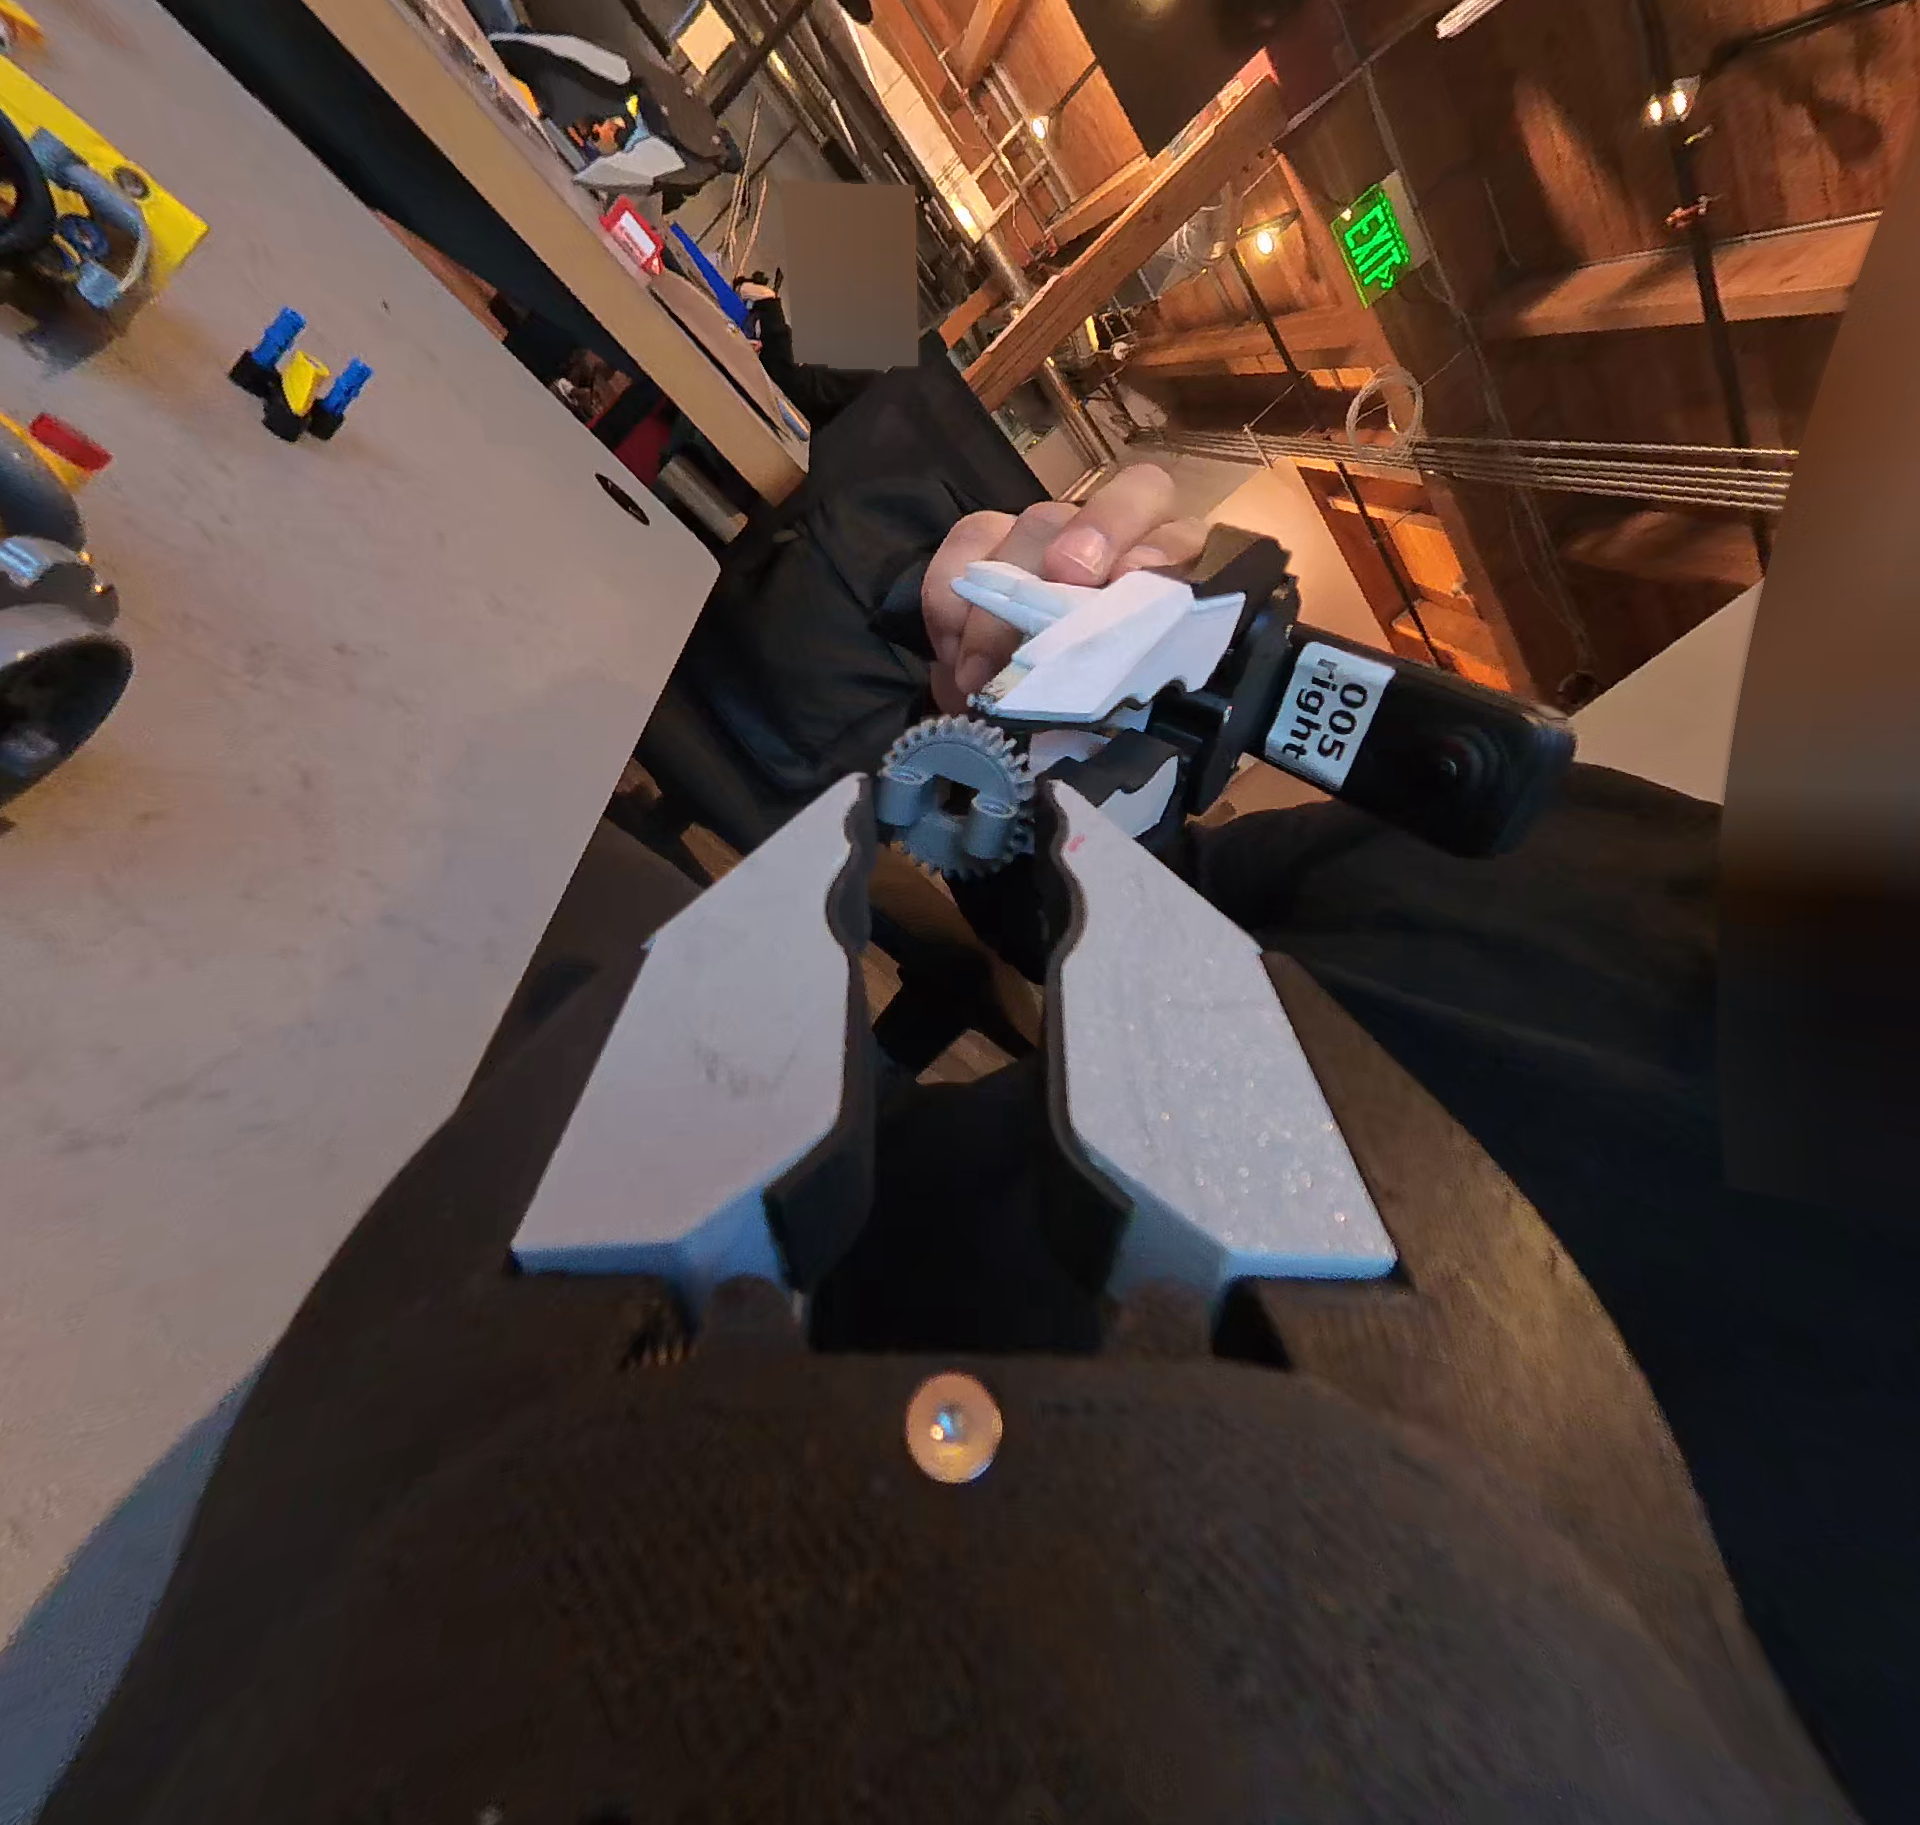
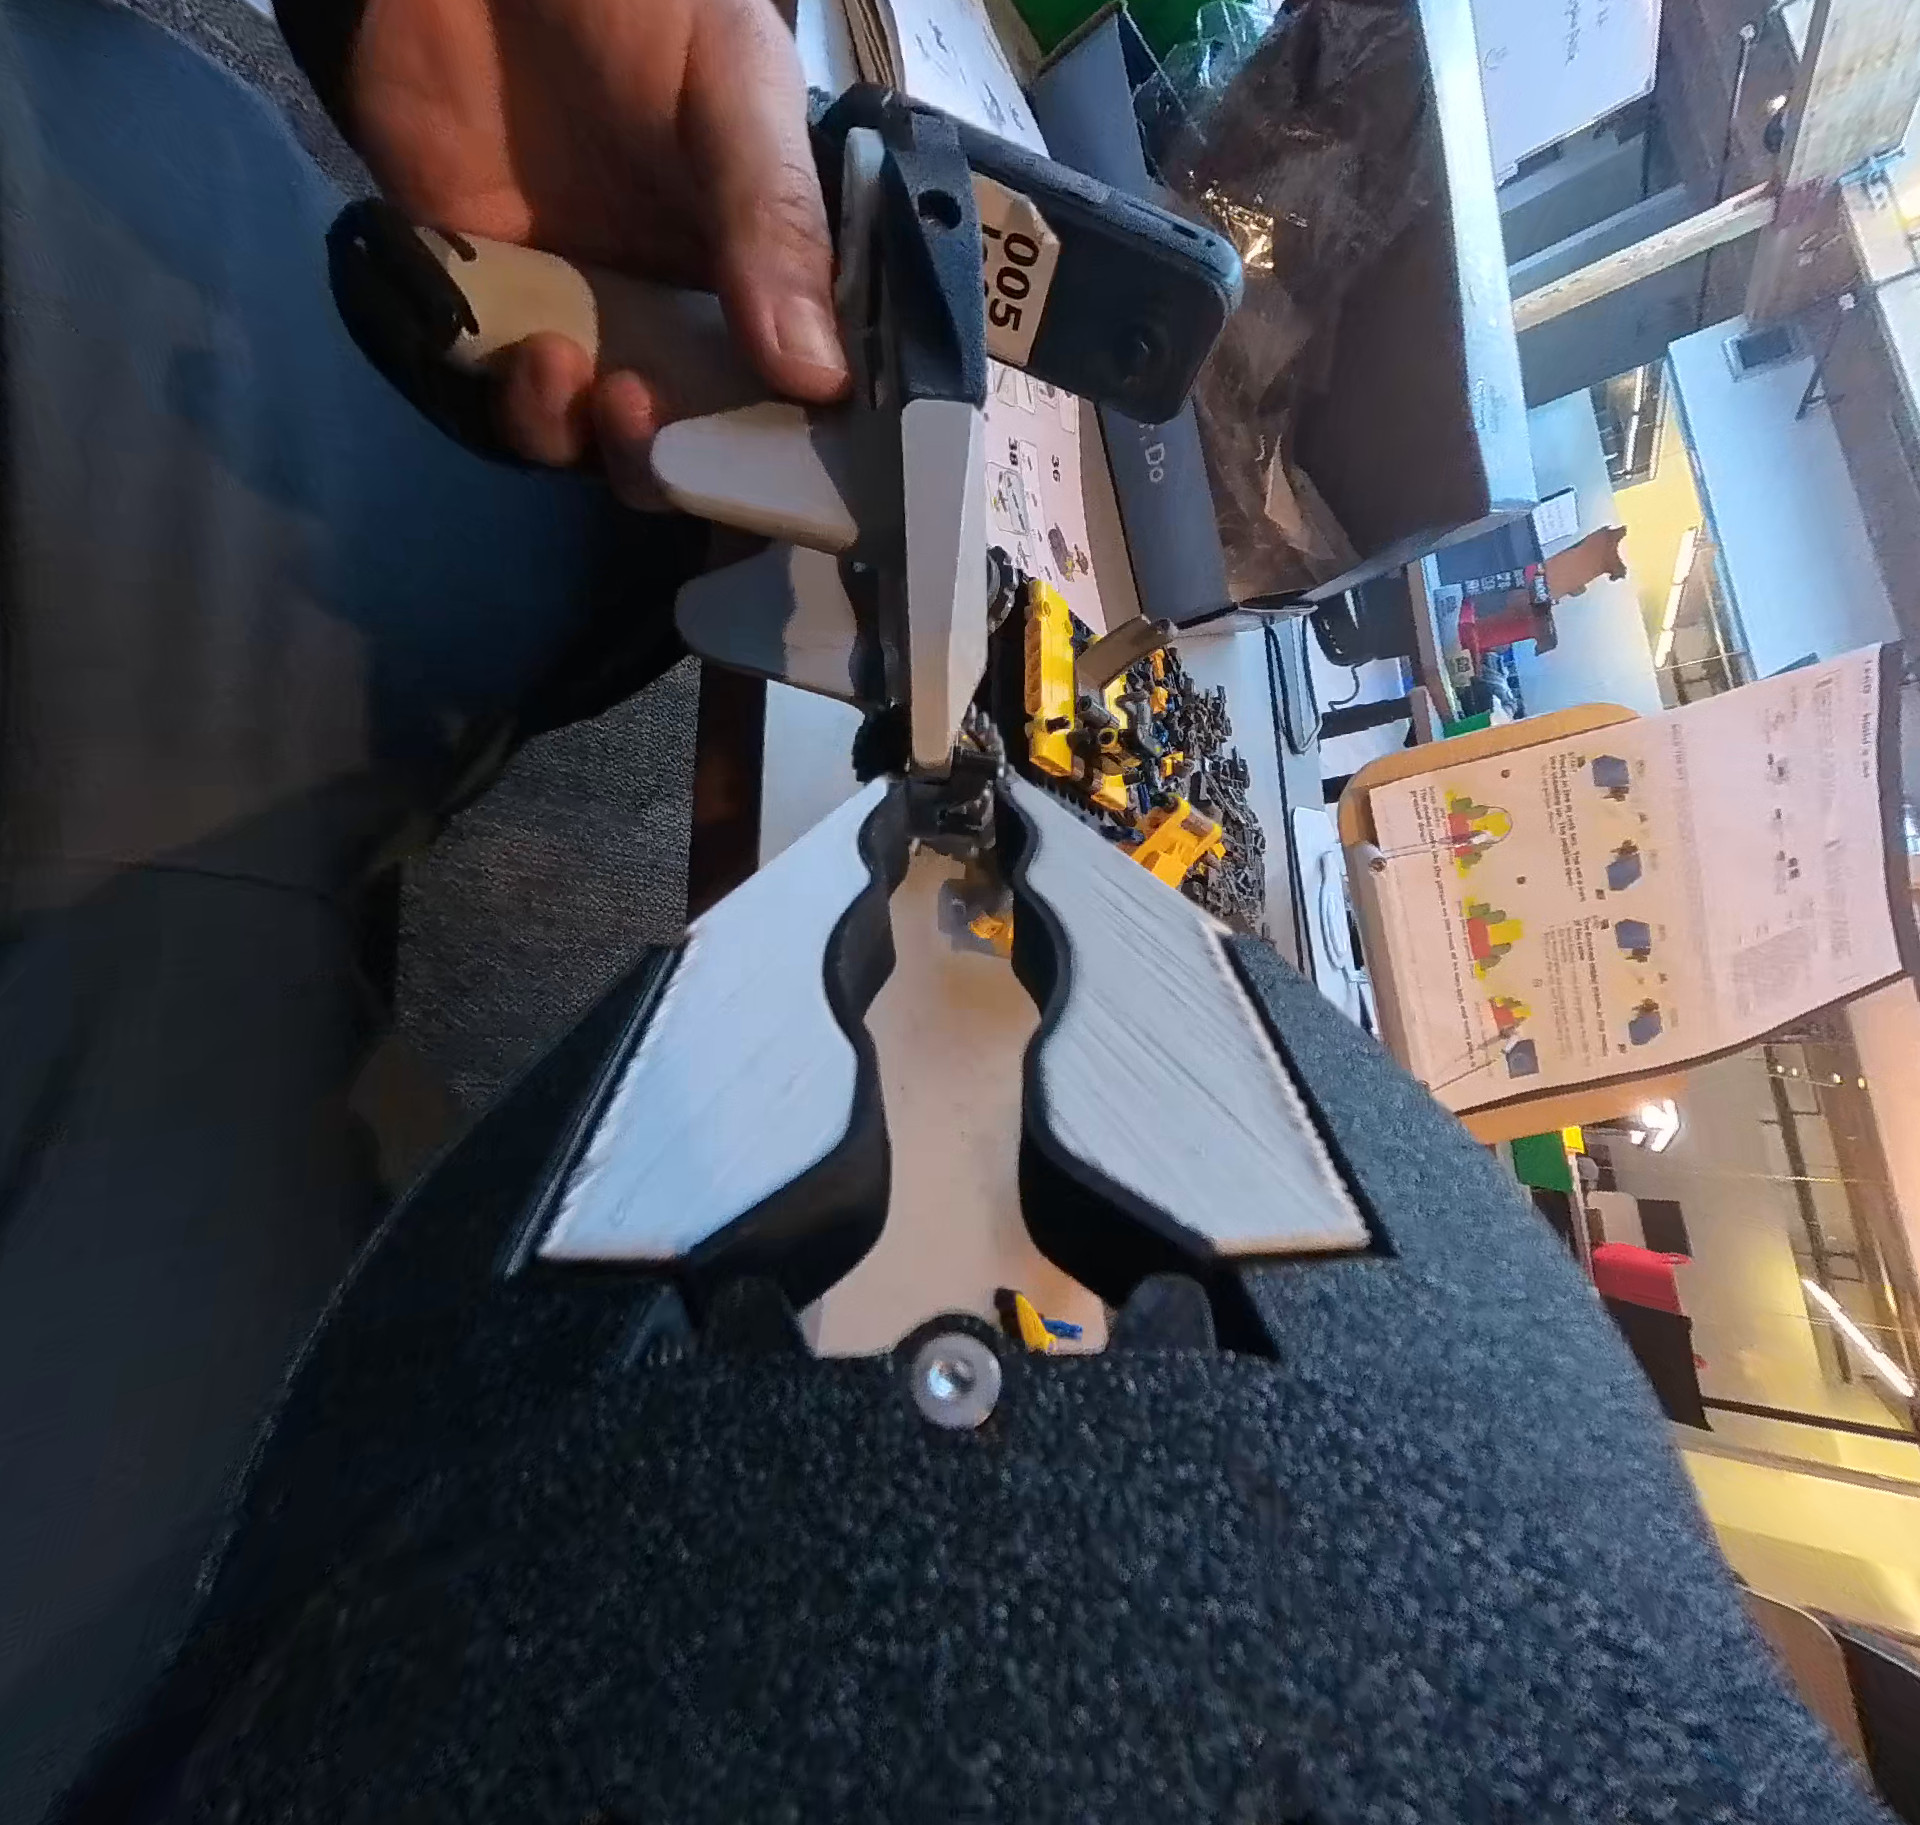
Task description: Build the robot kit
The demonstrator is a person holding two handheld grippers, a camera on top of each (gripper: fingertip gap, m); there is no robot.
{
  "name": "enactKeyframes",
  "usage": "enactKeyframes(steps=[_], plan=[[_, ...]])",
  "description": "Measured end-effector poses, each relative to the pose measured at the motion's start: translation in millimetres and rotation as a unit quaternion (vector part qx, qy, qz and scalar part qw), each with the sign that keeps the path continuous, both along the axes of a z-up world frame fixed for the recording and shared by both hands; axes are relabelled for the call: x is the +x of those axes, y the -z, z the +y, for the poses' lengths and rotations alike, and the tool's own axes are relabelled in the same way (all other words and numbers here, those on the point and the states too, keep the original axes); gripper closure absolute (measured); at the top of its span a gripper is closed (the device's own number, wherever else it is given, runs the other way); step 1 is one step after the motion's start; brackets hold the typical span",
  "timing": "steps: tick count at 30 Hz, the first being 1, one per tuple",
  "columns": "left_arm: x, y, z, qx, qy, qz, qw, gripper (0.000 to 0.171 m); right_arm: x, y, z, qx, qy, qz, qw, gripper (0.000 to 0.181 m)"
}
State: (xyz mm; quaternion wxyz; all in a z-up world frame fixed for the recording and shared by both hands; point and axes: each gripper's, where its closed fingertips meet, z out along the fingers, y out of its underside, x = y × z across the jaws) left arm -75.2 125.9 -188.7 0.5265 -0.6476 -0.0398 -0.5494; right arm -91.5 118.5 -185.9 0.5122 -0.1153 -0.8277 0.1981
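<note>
My left gripper (image 1: 953,799) is shut on a grey toothed gear piece (image 1: 940,767), held at its fingertips off the table edge. My right gripper (image 1: 1023,731), held by a hand (image 1: 987,580), meets it from the far side, with its white fingers on the gear's upper right. In the right wrist view my right gripper (image 2: 948,814) is closed on the same dark gear piece (image 2: 961,799). The left gripper (image 2: 935,757) comes down onto it edge-on from above, gripped by a hand (image 2: 623,165).
A pale table (image 1: 312,736) lies to the left with a small blue, yellow and black assembly (image 1: 301,378), a yellow model (image 1: 73,206) and grey wheels (image 1: 52,653). A pile of dark and yellow parts (image 2: 1143,736), an instruction booklet (image 2: 1039,487) and a printed sheet on a stand (image 2: 1621,892) lie beyond. The tips of both grippers are at nearly the same place.
</note>
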Motion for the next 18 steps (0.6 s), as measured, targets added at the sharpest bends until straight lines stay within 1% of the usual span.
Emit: enactKeyframes(steps=[3, 6, 9, 10, 12, 15, 18], plan=[[3.0, 1.6, -0.8, -0.011, 0.008, -0.005, 1.000, 0.143, 3.4, 2.9, -1.1, -0.003, -0.007, -0.008, 1.000, 0.162], [4.8, -0.7, -2.2, -0.019, 0.023, -0.040, 0.999, 0.143, 6.1, 3.8, -3.5, -0.016, -0.013, -0.014, 1.000, 0.157], [7.6, -7.0, -6.3, -0.017, 0.054, -0.093, 0.994, 0.143, 8.0, -0.8, -6.8, -0.056, -0.021, -0.018, 0.998, 0.158], [7.9, -7.6, -6.9, -0.017, 0.060, -0.100, 0.993, 0.143, 8.2, -1.4, -6.5, -0.069, -0.021, -0.022, 0.997, 0.156], [8.8, -5.2, -5.8, -0.020, 0.055, -0.083, 0.995, 0.143, 7.9, 0.0, -4.7, -0.072, -0.017, -0.026, 0.997, 0.154], [9.5, -4.1, -6.2, -0.024, 0.056, -0.070, 0.996, 0.143, 8.1, 7.4, -2.0, -0.055, -0.009, -0.032, 0.998, 0.161], [10.0, -1.6, -5.6, -0.029, 0.055, -0.070, 0.996, 0.143, 8.2, 9.4, -0.4, -0.046, -0.001, -0.026, 0.999, 0.163]])
